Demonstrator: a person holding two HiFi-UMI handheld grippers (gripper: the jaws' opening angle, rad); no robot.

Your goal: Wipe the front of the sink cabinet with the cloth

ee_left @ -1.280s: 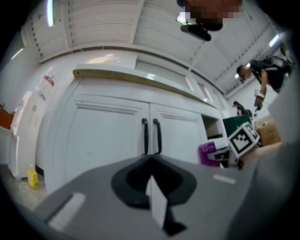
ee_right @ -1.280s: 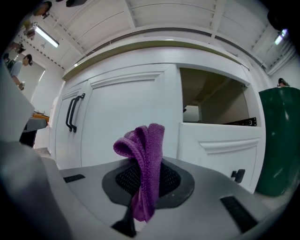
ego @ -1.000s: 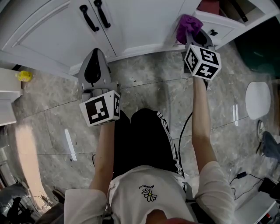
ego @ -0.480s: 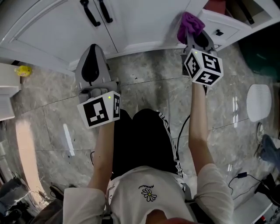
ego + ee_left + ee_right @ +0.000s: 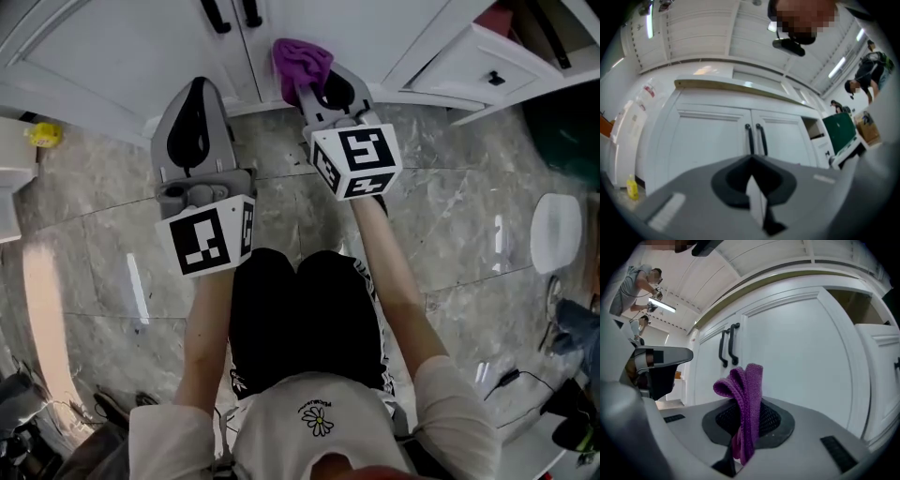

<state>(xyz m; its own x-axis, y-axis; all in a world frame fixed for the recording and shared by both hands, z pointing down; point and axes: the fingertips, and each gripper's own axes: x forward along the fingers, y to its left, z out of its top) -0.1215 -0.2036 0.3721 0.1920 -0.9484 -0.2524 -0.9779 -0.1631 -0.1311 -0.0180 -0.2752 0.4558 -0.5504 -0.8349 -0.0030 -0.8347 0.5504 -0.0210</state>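
Note:
The purple cloth point(image 5: 300, 62) point(image 5: 743, 401) is pinched in my right gripper point(image 5: 314, 89) point(image 5: 740, 427), which is shut on it and held at the foot of the white sink cabinet's right door point(image 5: 347, 28) point(image 5: 787, 348). The cloth sticks up between the jaws, close to the door. My left gripper point(image 5: 192, 136) point(image 5: 757, 206) is shut with nothing in it, just left of the right one, pointing at the left door point(image 5: 122, 47) point(image 5: 703, 140). Two black door handles point(image 5: 230, 14) point(image 5: 755, 139) point(image 5: 729, 345) run side by side at the middle seam.
An open white drawer point(image 5: 478, 66) point(image 5: 881, 371) juts out to the right of the doors. A yellow bottle point(image 5: 42, 134) point(image 5: 632, 187) stands on the grey marble floor point(image 5: 450, 216) at the left. A white round object point(image 5: 555, 230) lies at the right. My knees are below the grippers.
My right gripper has carried the cloth leftward, from beside the open drawer to the base of the right door near the handles. The left gripper has barely moved.

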